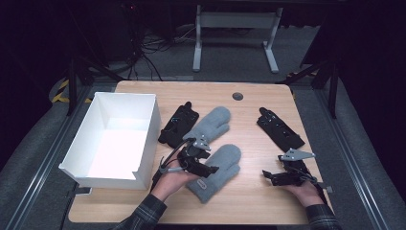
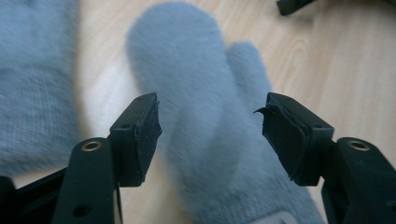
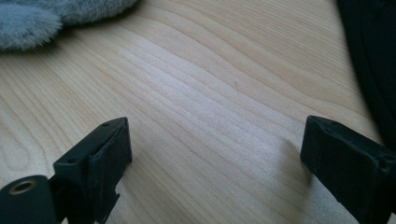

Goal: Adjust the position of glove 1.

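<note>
- High view: my left gripper [image 1: 207,168] hovers over the near grey mitten [image 1: 221,168] at lower centre, with the second mitten [image 1: 210,123] just above it. The white box [image 1: 143,167] stands at centre left, its near corner close to my left hand. My right gripper [image 1: 269,176] sits at lower right, bare table [image 1: 249,199] before it.
- Left gripper view: my jaws stand apart, released, straddling the mitten [image 2: 201,107] without pressing it.
- Right gripper view: jaws spread wide over bare wood [image 3: 210,93]; a black glove's [image 3: 373,56] edge runs along the right.

near mitten [image 2: 205,140]: blurred, cuff cut off | black glove [image 3: 373,60]: cut off
</note>
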A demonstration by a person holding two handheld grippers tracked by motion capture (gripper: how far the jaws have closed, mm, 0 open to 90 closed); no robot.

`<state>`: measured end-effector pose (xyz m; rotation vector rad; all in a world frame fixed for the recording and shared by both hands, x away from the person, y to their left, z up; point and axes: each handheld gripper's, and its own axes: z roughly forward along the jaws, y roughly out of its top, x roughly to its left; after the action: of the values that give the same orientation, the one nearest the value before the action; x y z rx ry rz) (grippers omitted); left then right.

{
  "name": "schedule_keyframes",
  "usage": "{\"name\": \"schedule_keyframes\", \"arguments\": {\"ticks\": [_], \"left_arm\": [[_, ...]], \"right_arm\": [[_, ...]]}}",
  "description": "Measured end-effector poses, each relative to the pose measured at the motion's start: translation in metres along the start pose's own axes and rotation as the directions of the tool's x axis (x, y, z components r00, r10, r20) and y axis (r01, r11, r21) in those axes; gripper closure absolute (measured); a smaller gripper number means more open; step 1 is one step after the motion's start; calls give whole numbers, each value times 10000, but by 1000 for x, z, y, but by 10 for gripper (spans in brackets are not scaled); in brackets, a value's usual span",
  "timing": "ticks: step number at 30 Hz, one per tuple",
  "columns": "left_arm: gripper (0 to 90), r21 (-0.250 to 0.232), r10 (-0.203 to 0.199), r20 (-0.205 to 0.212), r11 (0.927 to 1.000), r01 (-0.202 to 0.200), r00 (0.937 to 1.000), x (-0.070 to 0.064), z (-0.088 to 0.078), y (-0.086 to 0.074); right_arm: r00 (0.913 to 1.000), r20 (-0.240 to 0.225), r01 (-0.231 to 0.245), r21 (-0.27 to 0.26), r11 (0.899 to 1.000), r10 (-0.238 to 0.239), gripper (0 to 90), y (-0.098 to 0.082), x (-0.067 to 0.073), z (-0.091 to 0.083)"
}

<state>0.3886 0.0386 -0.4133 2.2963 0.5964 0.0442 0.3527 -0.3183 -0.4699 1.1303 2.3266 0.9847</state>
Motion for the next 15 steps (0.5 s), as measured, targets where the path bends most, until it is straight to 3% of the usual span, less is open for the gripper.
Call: {"name": "schedule_keyframes", "arguments": {"ticks": [8,15], "left_arm": [[323,-92,-36,-598,10000,31,9982,19,2,19],[304,-181,-135,-733,9998,122,9972,34,3,30]], "right_arm": [[10000,-3,-6,-1,10000,6,90,0,0,0],[10000,0,-7,1,10000,7,90,0,0,0]]}}
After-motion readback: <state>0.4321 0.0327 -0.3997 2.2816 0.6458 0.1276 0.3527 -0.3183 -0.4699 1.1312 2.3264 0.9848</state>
